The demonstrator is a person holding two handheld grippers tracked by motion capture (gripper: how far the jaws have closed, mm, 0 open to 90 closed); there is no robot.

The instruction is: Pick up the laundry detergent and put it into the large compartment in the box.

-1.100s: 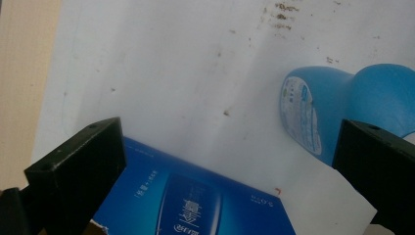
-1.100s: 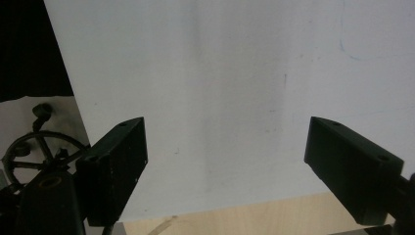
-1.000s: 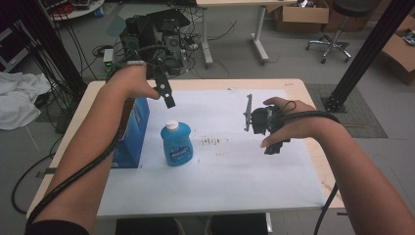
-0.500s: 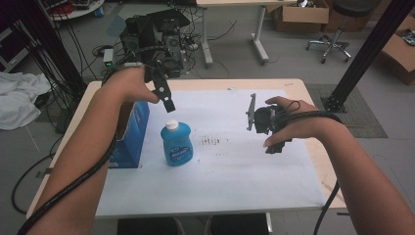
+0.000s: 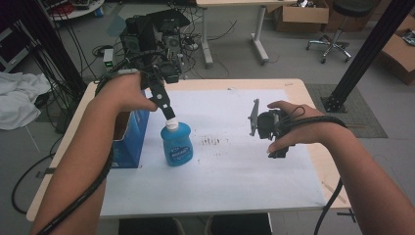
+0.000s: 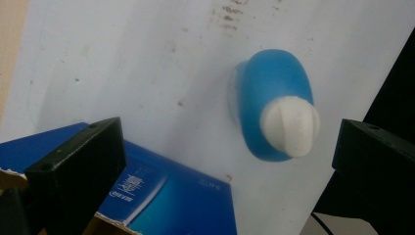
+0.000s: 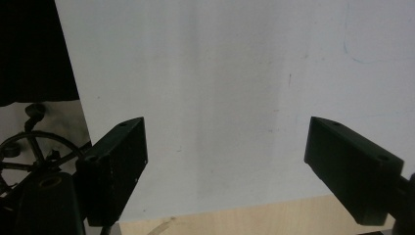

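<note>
My light wooden table (image 5: 303, 93) carries a large white paper sheet (image 5: 230, 166) that covers most of its top, with a patch of small dark specks (image 5: 211, 142) near the middle. At the left edge of the sheet stands my dark blue cardboard box (image 5: 128, 142), open at the top; in the left gripper view its printed side (image 6: 161, 196) fills the lower corner.

Just beside the box, on the sheet, stands the rounded blue plastic bottle (image 5: 176, 146) with its white cap (image 5: 171, 124), upright. From the left gripper view I look down on the bottle (image 6: 274, 117), and its cap (image 6: 289, 126) sits between my two black jaws, nearer the right-hand one.

My left gripper (image 5: 165, 105) hangs right above that cap, tilted down toward it, jaws spread wide and touching nothing; I see the same gap in its own view (image 6: 230, 161).

My right gripper (image 5: 266, 126) is well apart from the bottle, over the right part of the sheet. Its jaws also stand wide apart (image 7: 225, 166), with bare white paper between them and the table edge below.
</note>
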